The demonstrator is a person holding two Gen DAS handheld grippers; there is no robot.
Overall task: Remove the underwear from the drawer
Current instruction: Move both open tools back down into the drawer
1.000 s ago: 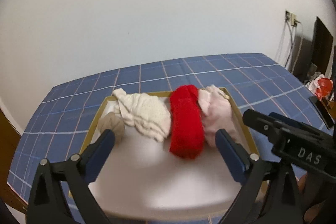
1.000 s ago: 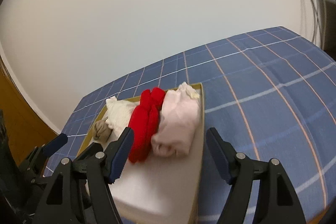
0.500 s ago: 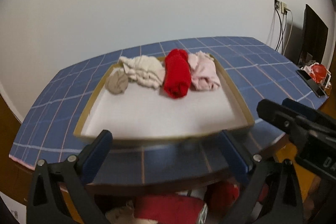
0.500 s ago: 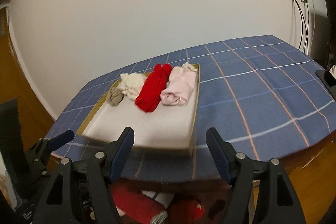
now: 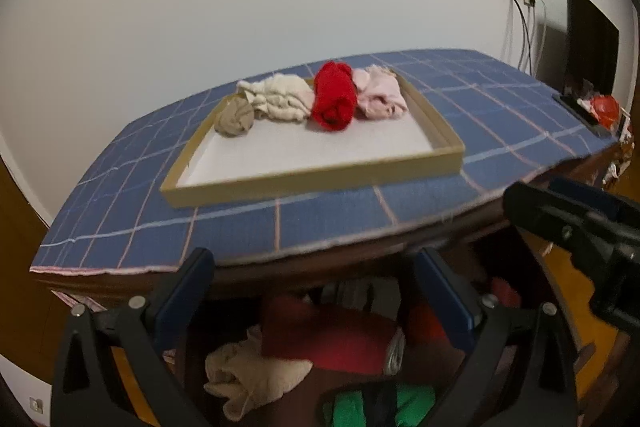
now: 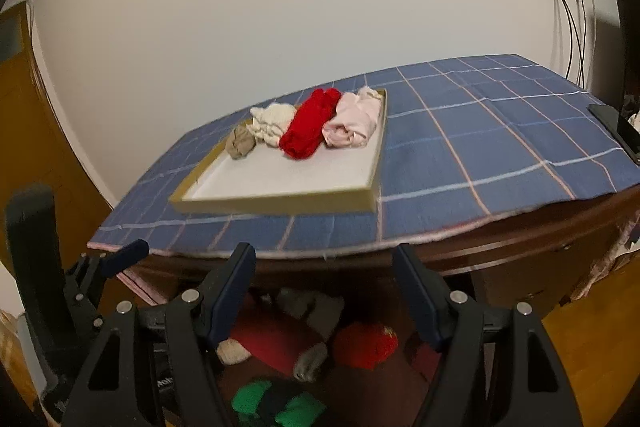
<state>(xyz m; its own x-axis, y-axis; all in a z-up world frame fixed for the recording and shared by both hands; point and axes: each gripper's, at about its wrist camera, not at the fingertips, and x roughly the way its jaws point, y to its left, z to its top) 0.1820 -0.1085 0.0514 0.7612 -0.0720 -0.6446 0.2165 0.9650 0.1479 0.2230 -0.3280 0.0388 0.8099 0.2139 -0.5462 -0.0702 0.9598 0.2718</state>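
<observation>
Left wrist view: four rolled garments already in tray (image 5: 316,179) on desk (image 5: 480,115); more remain in drawer (image 5: 320,355) below. Both grippers' jaws open, empty.

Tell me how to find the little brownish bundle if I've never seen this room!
Look at the blue checked tablecloth, then at the shallow cardboard tray lying on it. Four rolled bundles sit in a row along the tray's far edge. The brownish bundle is at the left end, next to the cream bundle; it is the smallest and the only dull tan one.
</observation>
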